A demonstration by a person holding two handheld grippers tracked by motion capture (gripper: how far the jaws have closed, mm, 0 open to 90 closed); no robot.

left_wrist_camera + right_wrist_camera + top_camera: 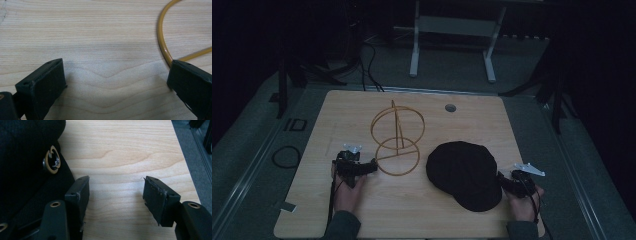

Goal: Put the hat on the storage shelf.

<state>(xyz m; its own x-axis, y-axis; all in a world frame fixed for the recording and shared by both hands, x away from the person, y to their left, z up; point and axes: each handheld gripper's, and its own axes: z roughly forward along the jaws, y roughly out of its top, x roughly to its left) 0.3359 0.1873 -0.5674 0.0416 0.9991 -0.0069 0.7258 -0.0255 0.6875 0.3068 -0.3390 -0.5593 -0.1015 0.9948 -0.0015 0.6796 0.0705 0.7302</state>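
Now we hold the left gripper with jaws wide and empty beside the base ring of the wire stand on the counter, while the right gripper, jaws also wide and empty, sits at the black cap's right edge.
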